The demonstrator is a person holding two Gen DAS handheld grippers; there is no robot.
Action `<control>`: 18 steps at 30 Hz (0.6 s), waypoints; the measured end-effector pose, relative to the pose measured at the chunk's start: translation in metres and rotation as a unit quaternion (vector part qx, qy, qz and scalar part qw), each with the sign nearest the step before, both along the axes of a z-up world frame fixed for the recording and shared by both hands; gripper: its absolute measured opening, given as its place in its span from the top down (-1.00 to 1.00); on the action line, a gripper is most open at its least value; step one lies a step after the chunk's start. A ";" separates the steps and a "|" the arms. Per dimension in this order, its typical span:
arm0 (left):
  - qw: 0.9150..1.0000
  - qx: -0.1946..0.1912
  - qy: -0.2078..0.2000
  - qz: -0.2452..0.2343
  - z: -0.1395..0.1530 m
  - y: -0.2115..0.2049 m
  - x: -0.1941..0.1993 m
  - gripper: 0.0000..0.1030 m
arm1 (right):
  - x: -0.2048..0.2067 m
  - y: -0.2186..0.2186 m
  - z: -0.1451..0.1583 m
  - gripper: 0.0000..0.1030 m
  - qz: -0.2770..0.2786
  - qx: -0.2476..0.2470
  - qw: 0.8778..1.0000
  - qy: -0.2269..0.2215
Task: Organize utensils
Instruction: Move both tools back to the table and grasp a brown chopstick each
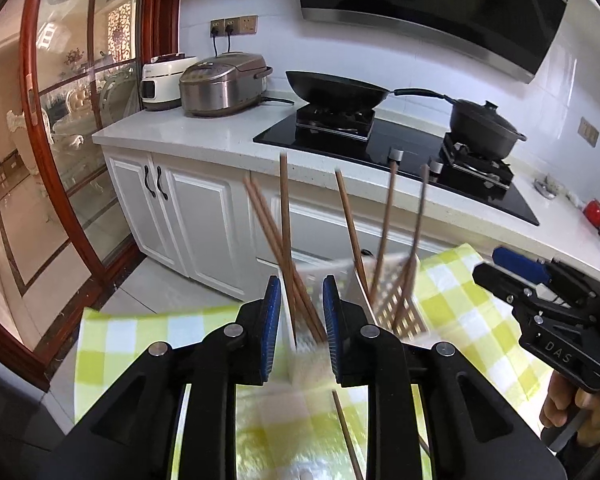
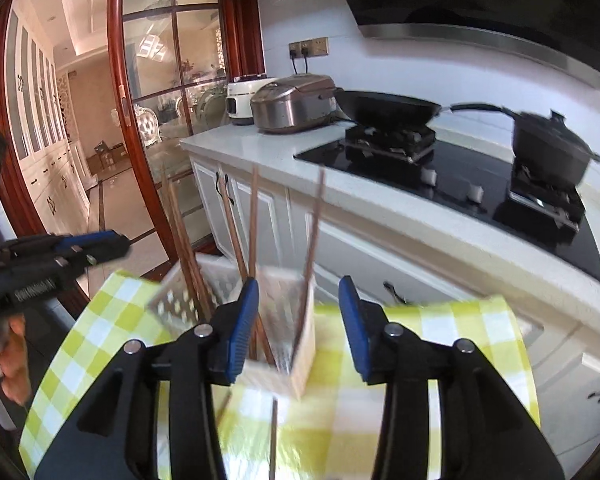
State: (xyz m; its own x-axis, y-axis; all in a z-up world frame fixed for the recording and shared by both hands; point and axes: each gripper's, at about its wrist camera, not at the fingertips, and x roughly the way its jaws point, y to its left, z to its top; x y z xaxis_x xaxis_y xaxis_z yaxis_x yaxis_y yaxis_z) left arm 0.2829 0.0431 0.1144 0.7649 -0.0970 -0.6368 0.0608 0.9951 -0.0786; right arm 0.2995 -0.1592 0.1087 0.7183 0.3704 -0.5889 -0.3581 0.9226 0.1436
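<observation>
**Both claws standing released at the chopstick holder**

The left claw [image 1: 301, 320], black with blue ribbed pads, is hovering with its jaws parted in front of the white perforated plastic utensil holder [image 1: 392, 292], and nothing is being pressed between the pads. Several long brown wooden chopsticks [image 1: 286, 220] are leaning upright in that holder, fanning out at different angles (the holder itself is blurred). The holder is sitting on a desk covered with a yellow-green and white checked cloth [image 1: 460, 300]. A further brown chopstick [image 1: 346, 432] is lying flat on the cloth just below the claw.

The right claw [image 2: 299, 328], of the same make, is also standing released, its jaws wider apart, with the holder [image 2: 288, 320] showing in the gap and no pad touching it. In the left wrist view it is appearing at the right edge, held by a hand [image 1: 568, 404].

Behind the desk, a white kitchen counter [image 1: 204, 136] is carrying a silver rice cooker [image 1: 224, 86], a black wok [image 1: 336, 88] and a black lidded pot [image 1: 484, 128] on a black glass hob.
</observation>
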 end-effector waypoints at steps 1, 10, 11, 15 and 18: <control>1.000 -0.003 0.001 -0.003 -0.005 -0.001 -0.009 0.59 | -0.006 -0.005 -0.008 0.21 -0.001 0.002 1.000 0.006; 0.997 -0.034 0.059 -0.020 -0.099 -0.026 -0.076 0.59 | -0.076 -0.040 -0.097 0.19 -0.012 -0.006 0.998 0.066; 0.997 -0.036 0.069 -0.022 -0.111 -0.030 -0.080 0.60 | -0.081 -0.042 -0.102 0.13 -0.010 -0.009 0.998 0.068; 0.993 -0.024 0.114 -0.021 -0.155 -0.050 -0.082 0.60 | -0.093 -0.045 -0.118 0.10 -0.010 -0.027 0.997 0.077; 0.991 -0.021 0.129 -0.012 -0.171 -0.054 -0.076 0.60 | -0.093 -0.046 -0.121 0.10 -0.008 -0.028 0.996 0.082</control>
State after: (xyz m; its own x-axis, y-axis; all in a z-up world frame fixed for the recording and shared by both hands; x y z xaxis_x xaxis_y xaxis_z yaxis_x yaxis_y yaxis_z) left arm 0.2071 -0.0109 -0.0565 0.5746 -0.1436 -0.8057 0.0570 0.9891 -0.1356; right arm 0.2064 -0.2053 -0.0127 0.6164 0.3235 -0.7179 -0.3198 0.9360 0.1472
